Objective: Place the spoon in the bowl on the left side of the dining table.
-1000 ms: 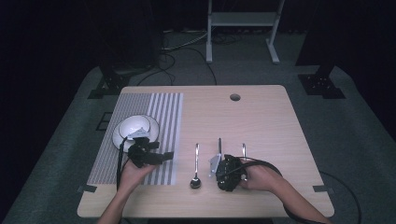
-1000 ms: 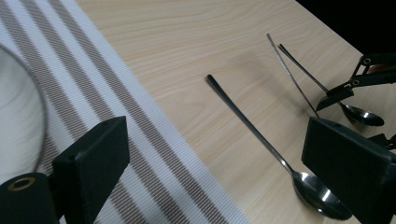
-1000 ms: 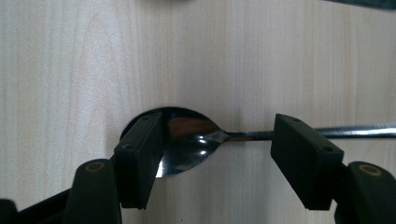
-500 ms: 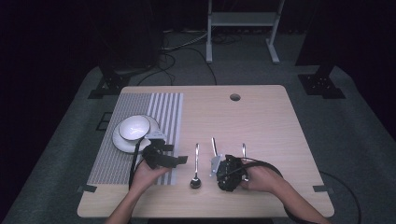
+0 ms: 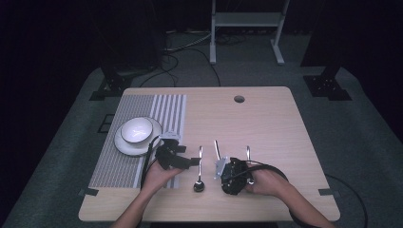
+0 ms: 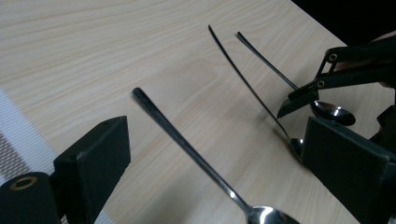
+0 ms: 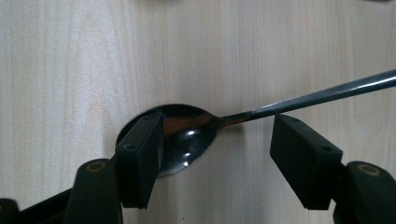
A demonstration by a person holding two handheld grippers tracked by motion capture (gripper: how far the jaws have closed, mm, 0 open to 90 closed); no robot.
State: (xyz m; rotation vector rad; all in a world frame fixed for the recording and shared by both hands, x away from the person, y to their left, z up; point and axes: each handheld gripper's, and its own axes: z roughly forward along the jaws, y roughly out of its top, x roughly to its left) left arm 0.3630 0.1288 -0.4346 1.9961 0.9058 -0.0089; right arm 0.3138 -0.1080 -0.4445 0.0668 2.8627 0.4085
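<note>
Spoon [image 7: 187, 133] straddled by parted right gripper [image 7: 217, 158] fingers; nothing is gripped.
Left gripper [image 6: 210, 186] is likewise released; closure low at the bowl-handle junction, flush to tabletop [image 7: 70, 56], is advised.

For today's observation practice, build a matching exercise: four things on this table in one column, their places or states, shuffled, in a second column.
1. bowl
2. striped mat
3. left gripper
4. right gripper

A. open beside the leftmost spoon's handle
B. covers the table's left part
C. open around a spoon's bowl
D. sits on a white plate

Pairs: 1-D, 2-B, 3-A, 4-C
</note>
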